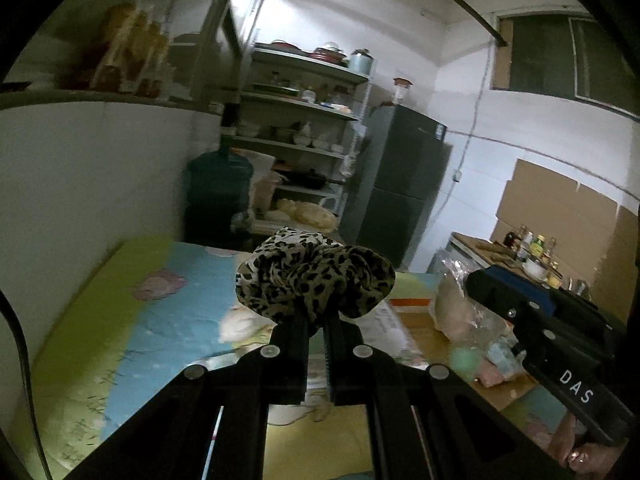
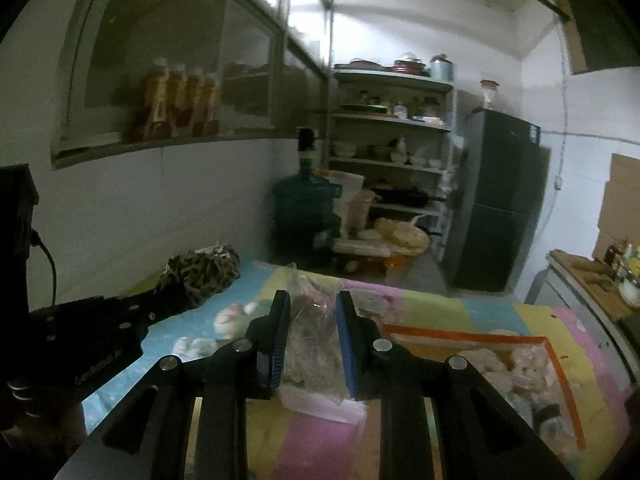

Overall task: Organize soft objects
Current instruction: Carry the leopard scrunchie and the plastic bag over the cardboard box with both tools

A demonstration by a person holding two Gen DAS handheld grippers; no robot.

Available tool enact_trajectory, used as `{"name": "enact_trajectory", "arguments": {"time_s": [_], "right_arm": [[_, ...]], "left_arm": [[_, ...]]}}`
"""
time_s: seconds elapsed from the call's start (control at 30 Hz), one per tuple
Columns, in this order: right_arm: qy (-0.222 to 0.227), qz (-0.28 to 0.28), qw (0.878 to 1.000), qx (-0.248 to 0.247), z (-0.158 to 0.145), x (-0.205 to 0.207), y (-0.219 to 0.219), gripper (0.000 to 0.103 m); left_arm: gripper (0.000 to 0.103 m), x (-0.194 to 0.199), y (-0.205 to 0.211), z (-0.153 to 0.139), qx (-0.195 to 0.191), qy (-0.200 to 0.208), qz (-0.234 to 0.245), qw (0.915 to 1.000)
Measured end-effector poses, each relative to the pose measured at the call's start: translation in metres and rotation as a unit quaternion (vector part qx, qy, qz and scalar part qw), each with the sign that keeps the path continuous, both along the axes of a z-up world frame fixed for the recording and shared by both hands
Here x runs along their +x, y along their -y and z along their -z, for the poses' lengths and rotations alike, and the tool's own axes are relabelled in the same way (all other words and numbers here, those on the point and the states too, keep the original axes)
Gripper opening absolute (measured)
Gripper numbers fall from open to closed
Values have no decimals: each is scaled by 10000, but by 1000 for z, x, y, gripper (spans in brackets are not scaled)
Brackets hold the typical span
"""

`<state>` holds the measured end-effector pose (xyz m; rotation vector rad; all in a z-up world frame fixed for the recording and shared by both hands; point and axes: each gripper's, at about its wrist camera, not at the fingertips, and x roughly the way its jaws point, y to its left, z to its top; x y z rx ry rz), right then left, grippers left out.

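Note:
A leopard-print scrunchie [image 1: 312, 276] bulges above the fingertips of my left gripper [image 1: 317, 322], which is shut on it over the pastel bed sheet [image 1: 168, 320]. In the right wrist view the same scrunchie [image 2: 204, 272] shows at the left, ahead of the left gripper's black body. My right gripper [image 2: 314, 312] is shut on a clear plastic bag [image 2: 314, 344] with pale contents, pinched between its blue pads. That bag [image 1: 460, 300] shows at the right of the left wrist view, by the right gripper's body.
An orange-edged zip bag [image 2: 520, 360] of pale soft items lies on the striped sheet [image 2: 432, 308] at the right. Beyond the bed stand a blue water jug [image 2: 306, 208], shelves of dishes [image 2: 392, 136] and a dark fridge [image 2: 500, 200]. A white wall runs along the left.

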<state>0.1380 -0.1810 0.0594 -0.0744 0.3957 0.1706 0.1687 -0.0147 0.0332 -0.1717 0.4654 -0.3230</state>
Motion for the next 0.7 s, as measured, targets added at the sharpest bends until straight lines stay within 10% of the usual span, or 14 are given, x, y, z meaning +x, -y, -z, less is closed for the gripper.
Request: {"name": "enact_trajectory", "arguments": {"time_s": [0.7], "right_arm": [[46, 995, 9944, 356, 2, -23, 119, 24]], "left_arm": [[7, 12, 114, -2, 182, -103, 898, 9957]]}}
